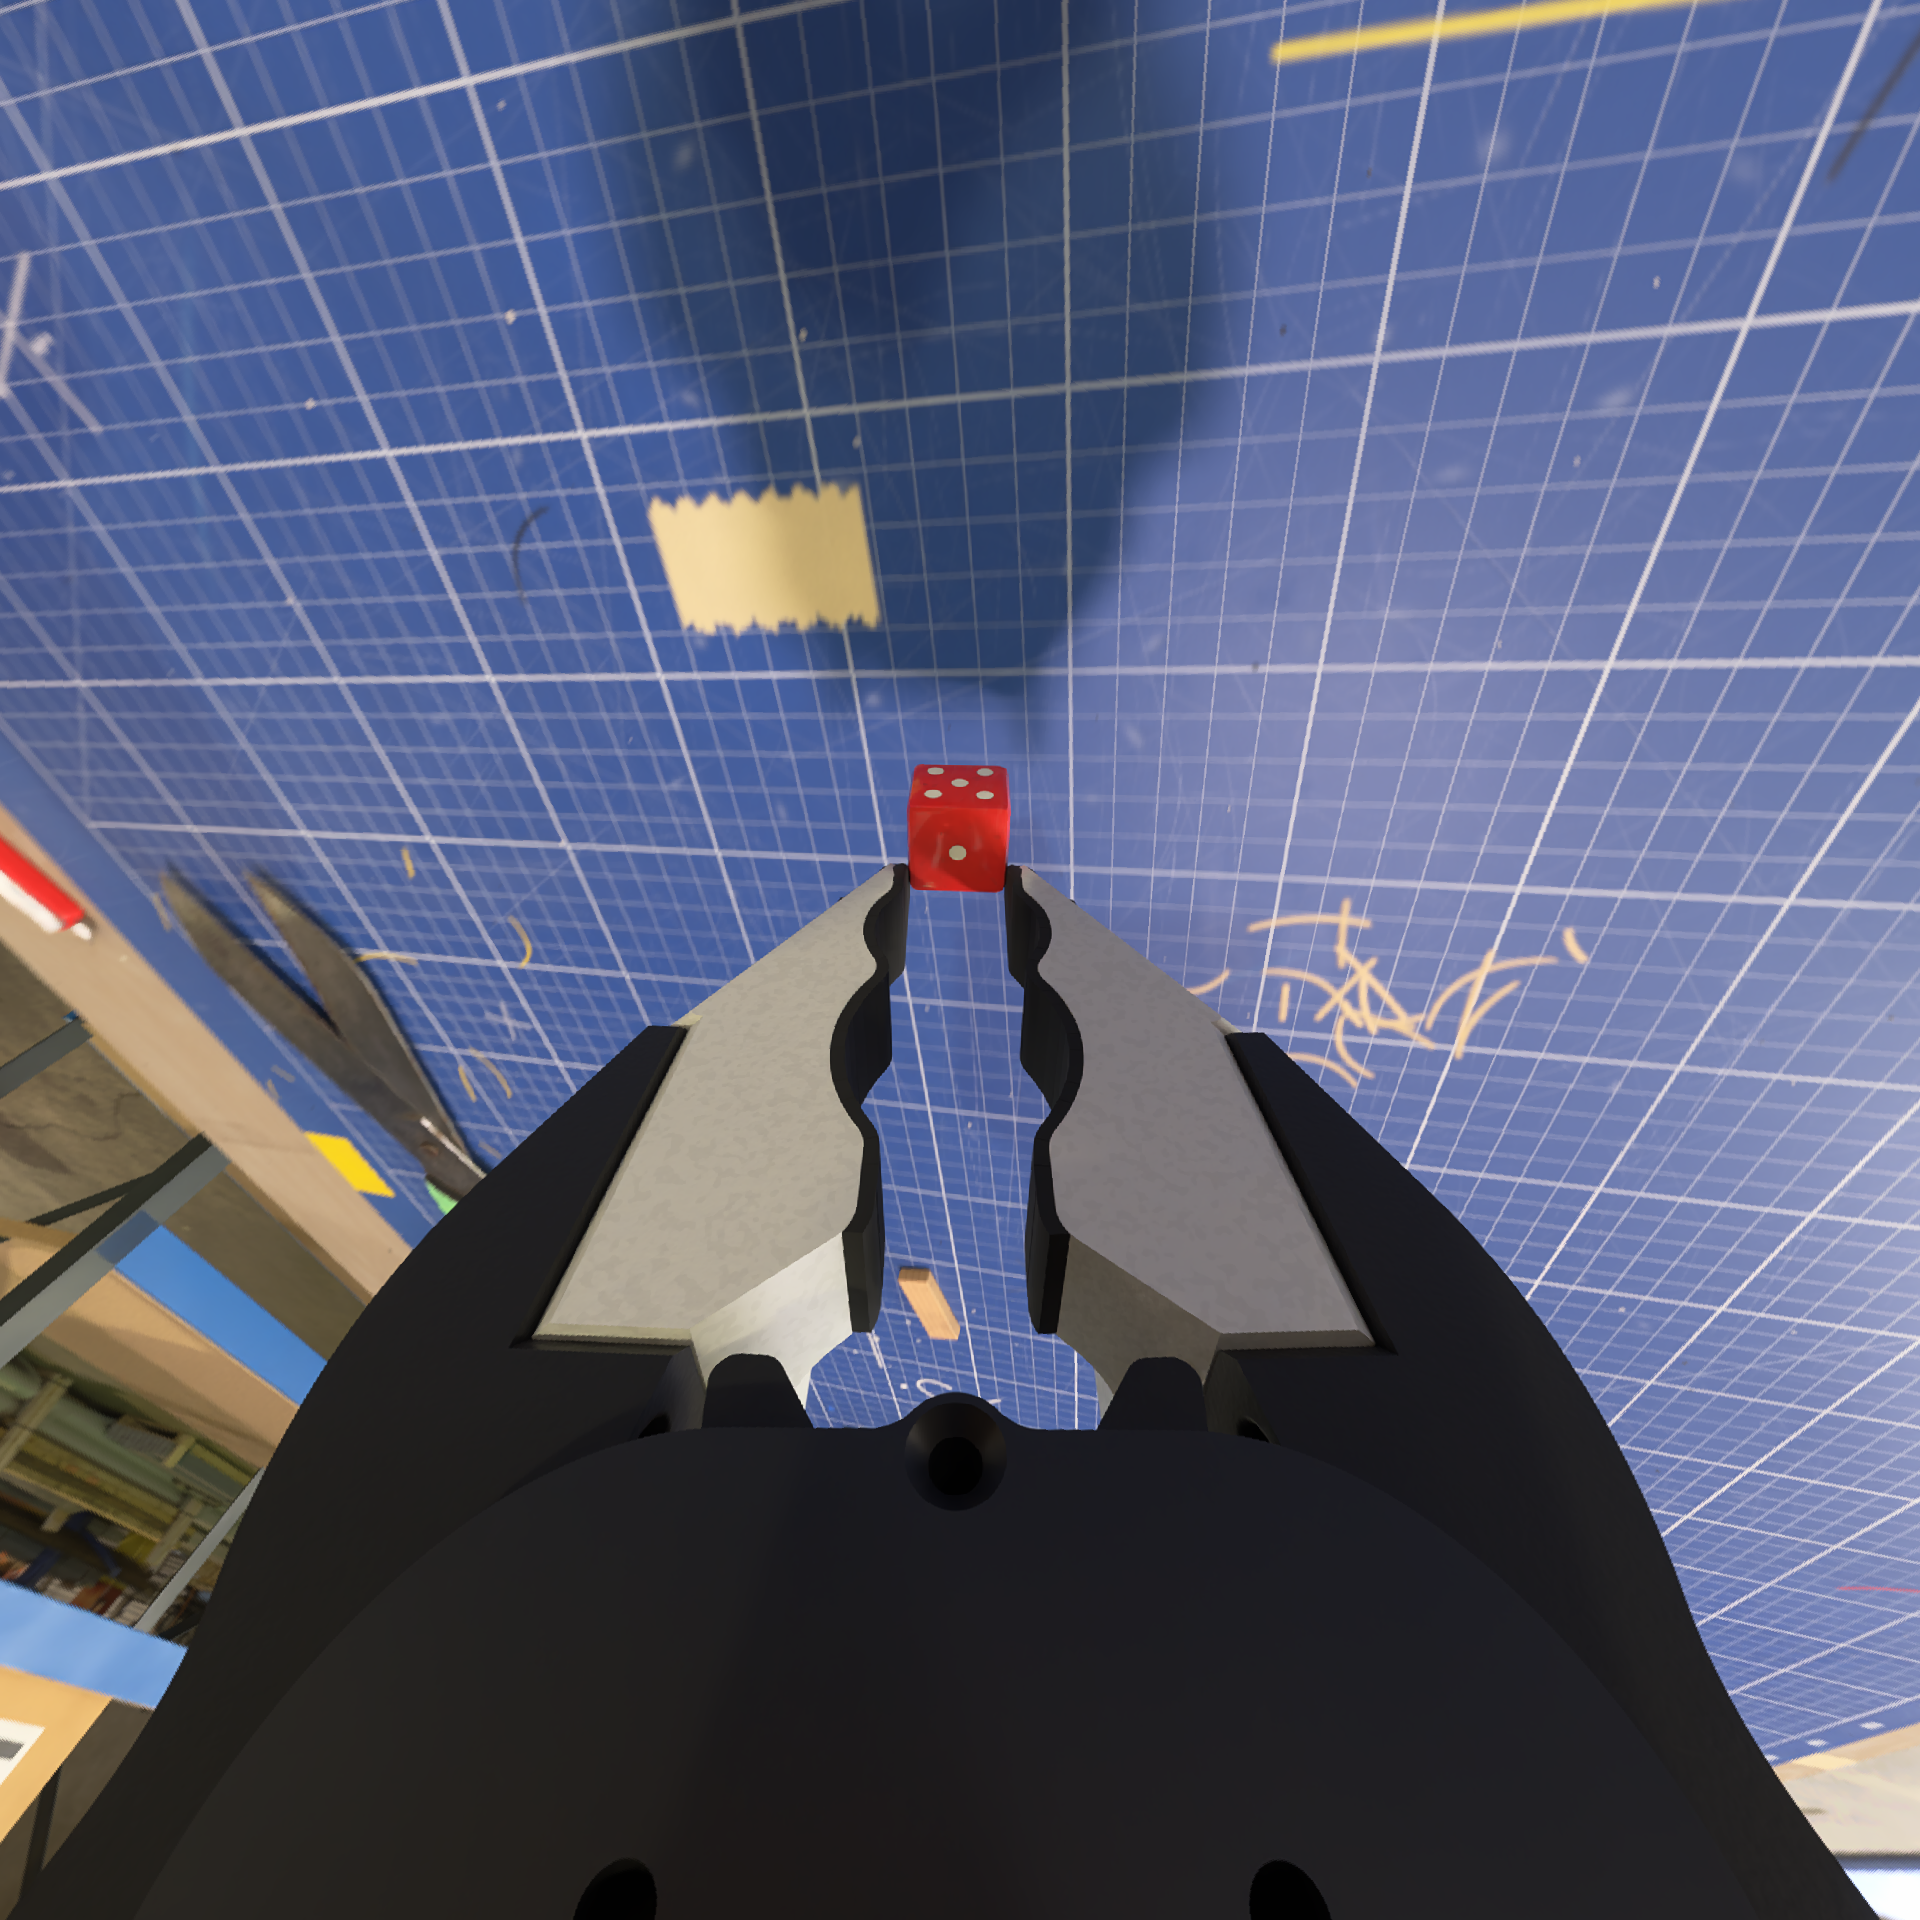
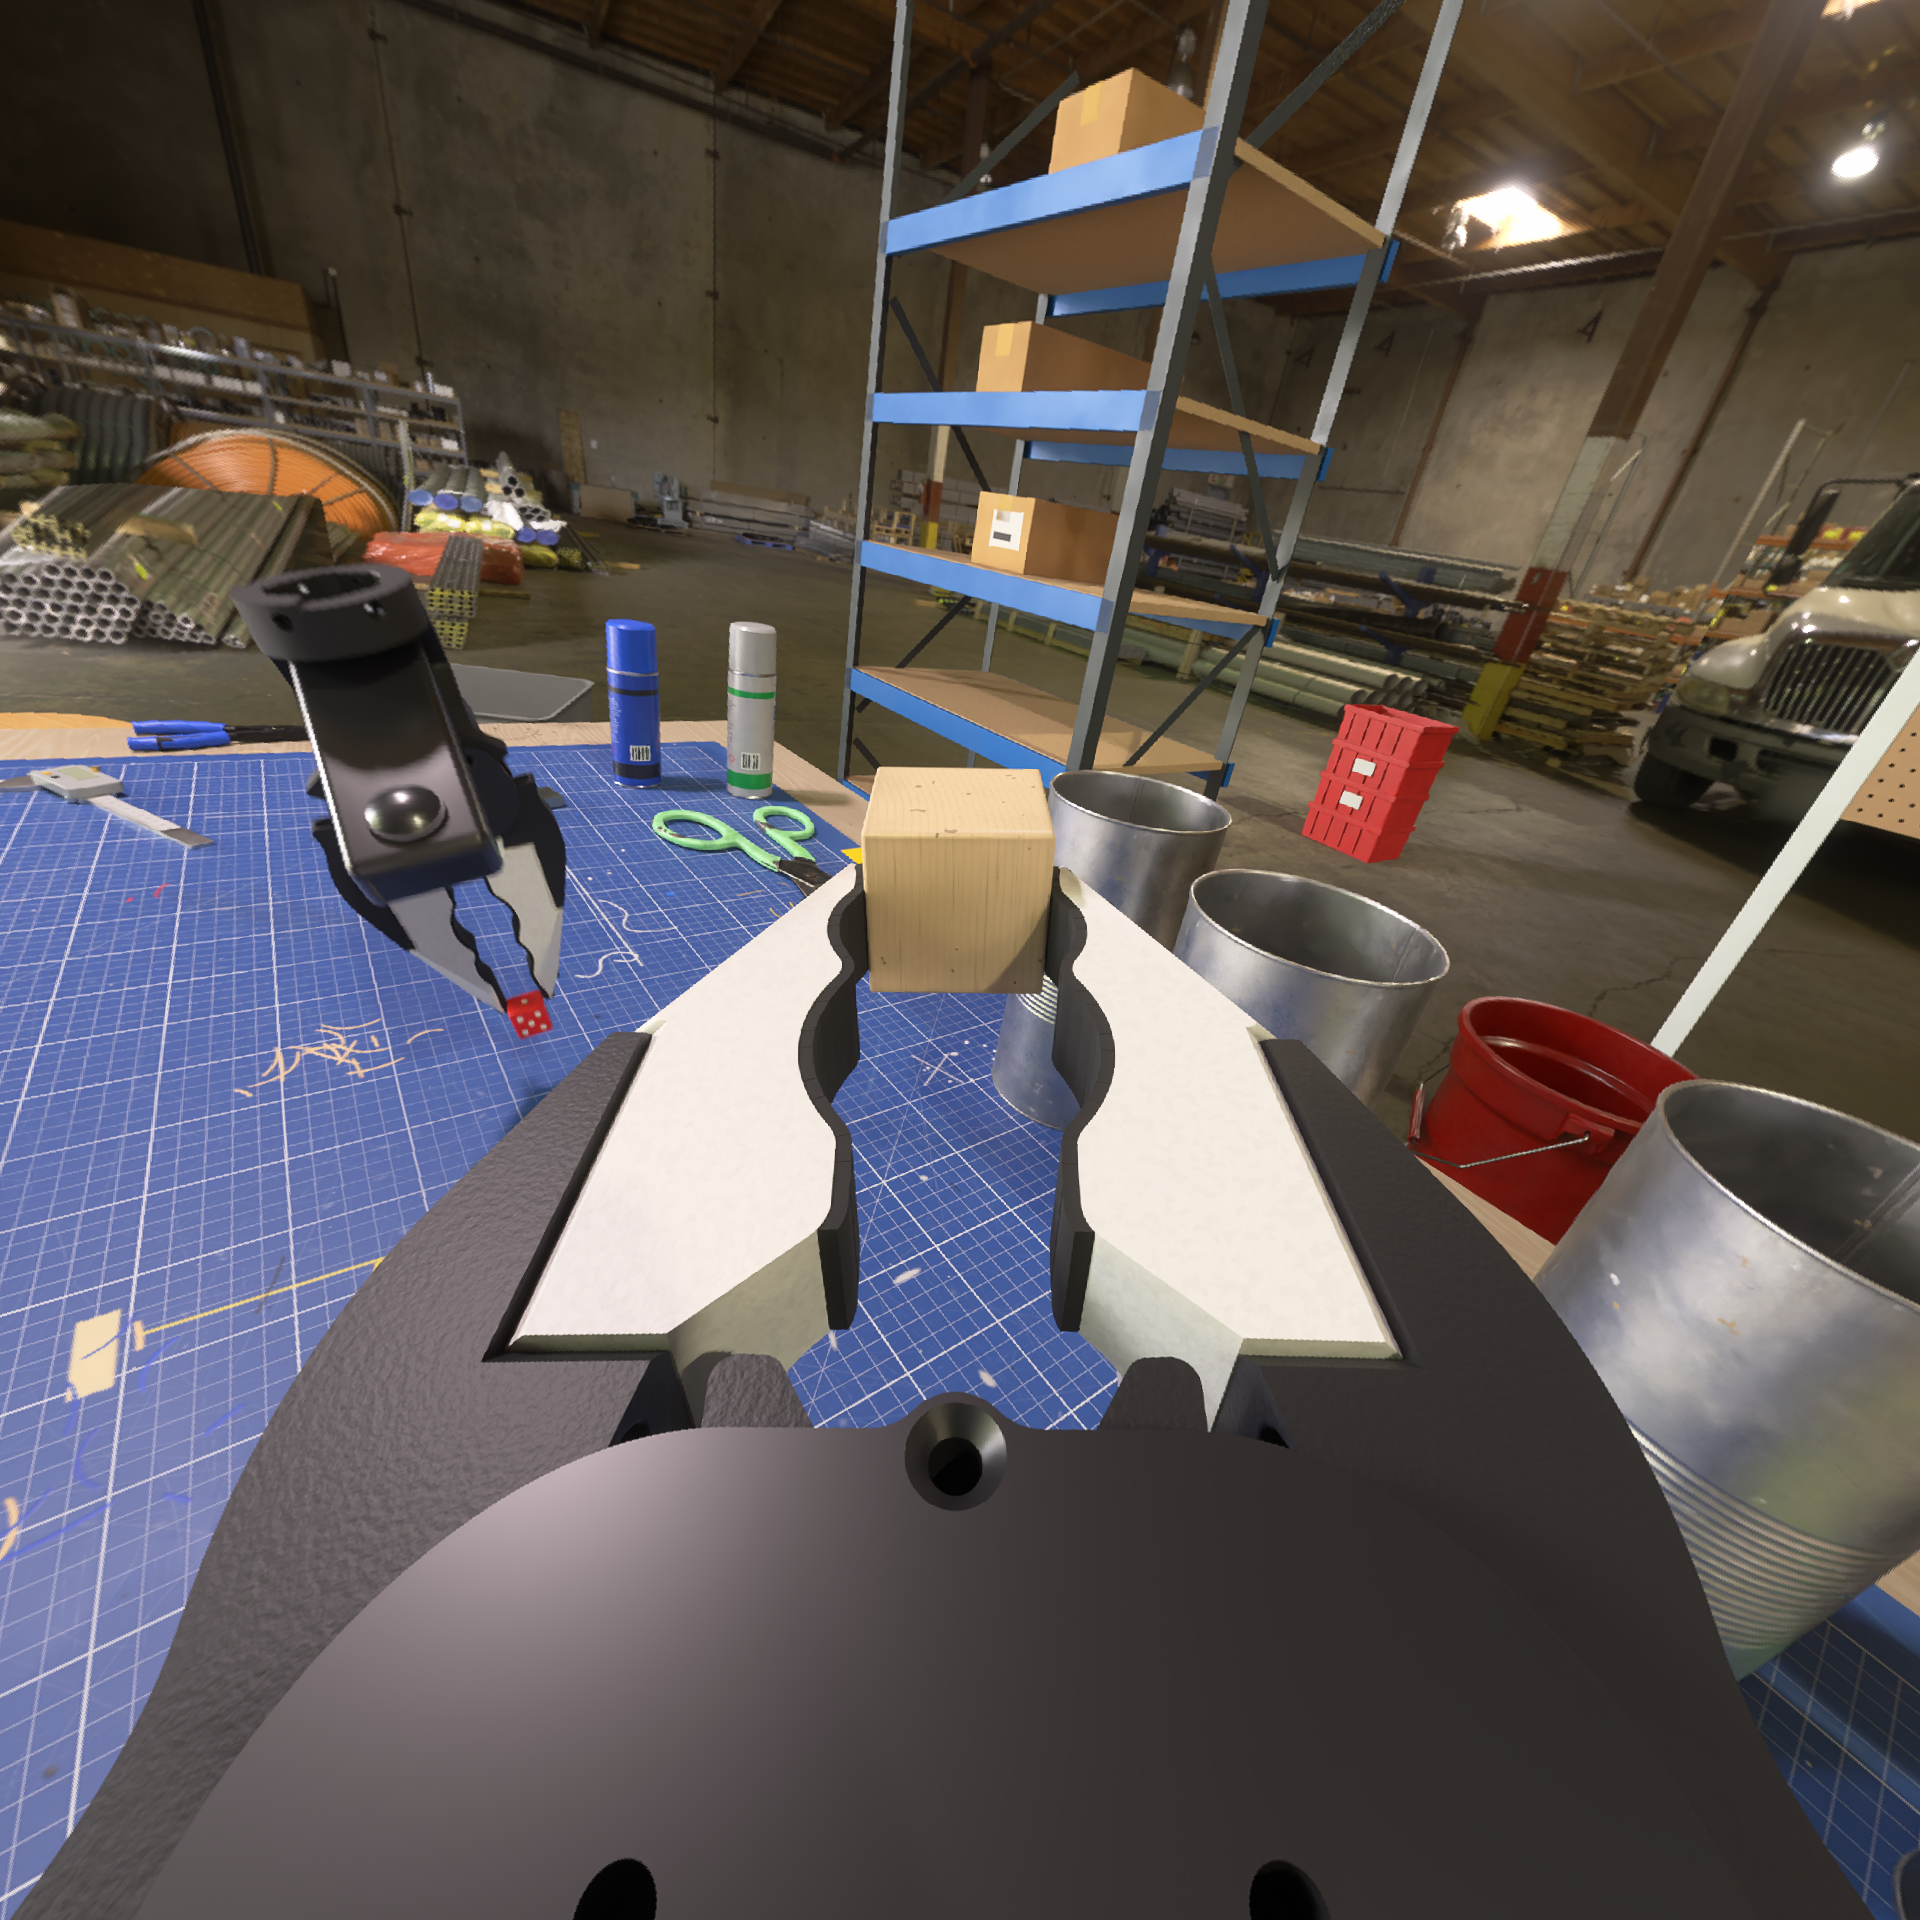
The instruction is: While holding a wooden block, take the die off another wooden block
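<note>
Now the left tongs (image 1: pixel 957 879) pinch the small red die (image 1: pixel 957 828) right at their very tips. In the right wrist view the same left tongs (image 2: pixel 527 1003) point down at a slant, and the die (image 2: pixel 529 1014) hangs at their low end, just above the blue mat (image 2: pixel 208 1143) on the counter. It looks lifted, not resting, but the gap under it is hard to judge.

The right tongs (image 2: pixel 956 914) are closed on a pale wooden block (image 2: pixel 956 878), one tip on each side of it. The block is a cube, so it has no long side. It sits straight, with its flat top facing up.

Take the green scissors (image 2: pixel 743 836) as the mark. The die is in front of them and off to the left. The held block is just to their right.

A second bit of wood (image 1: pixel 928 1303) shows between the left tongs' fingers, far down on the mat. It is long and thin, and its long side runs up the picture with a small lean to the left. I cannot tell if this is the other block.

The die is a cube too, so no long side. Its five-dot face points up and away from the left tongs, and a one-dot face looks back at the camera.

I think the die is already off, and the left tongs are the nearer ones to set it down.
</note>
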Robot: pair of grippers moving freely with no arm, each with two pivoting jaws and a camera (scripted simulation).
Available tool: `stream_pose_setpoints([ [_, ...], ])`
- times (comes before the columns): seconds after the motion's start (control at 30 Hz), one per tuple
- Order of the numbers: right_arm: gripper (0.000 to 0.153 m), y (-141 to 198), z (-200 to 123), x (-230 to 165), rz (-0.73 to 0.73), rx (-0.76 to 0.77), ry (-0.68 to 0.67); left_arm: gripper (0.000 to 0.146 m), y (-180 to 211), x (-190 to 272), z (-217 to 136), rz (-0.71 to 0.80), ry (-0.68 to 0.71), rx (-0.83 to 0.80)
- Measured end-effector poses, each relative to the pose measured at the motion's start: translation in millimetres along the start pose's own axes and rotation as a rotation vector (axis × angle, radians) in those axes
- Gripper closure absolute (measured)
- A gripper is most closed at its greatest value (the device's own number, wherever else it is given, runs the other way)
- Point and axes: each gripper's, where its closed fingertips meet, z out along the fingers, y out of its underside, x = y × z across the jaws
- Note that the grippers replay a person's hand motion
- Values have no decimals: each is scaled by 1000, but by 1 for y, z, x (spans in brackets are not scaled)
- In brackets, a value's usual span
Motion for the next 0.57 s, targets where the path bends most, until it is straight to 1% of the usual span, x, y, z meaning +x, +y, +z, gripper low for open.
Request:
stream_pose_setpoints([
  [0.07,120,-1,-1,-1,2,6,-2,128,-6,0,9,9,13,-14],
  [0.13,120,-1,-1,-2,13,17,-14,128,-9,-4,15,23,-19,-38],
  [0.17,120,-1,-1,-2,15,19,-17,128,-11,-3,17,20,-9,-42],
  [0.27,120,-2,-1,-2,11,18,-20,128,-17,1,22,9,35,-25],
  [0.43,120,-4,-4,-1,18,38,-21,128,-21,1,29,-9,60,-13],
  [0.57,120,-5,-5,1,26,46,-22,128,-22,1,33,-3,51,-14],
])
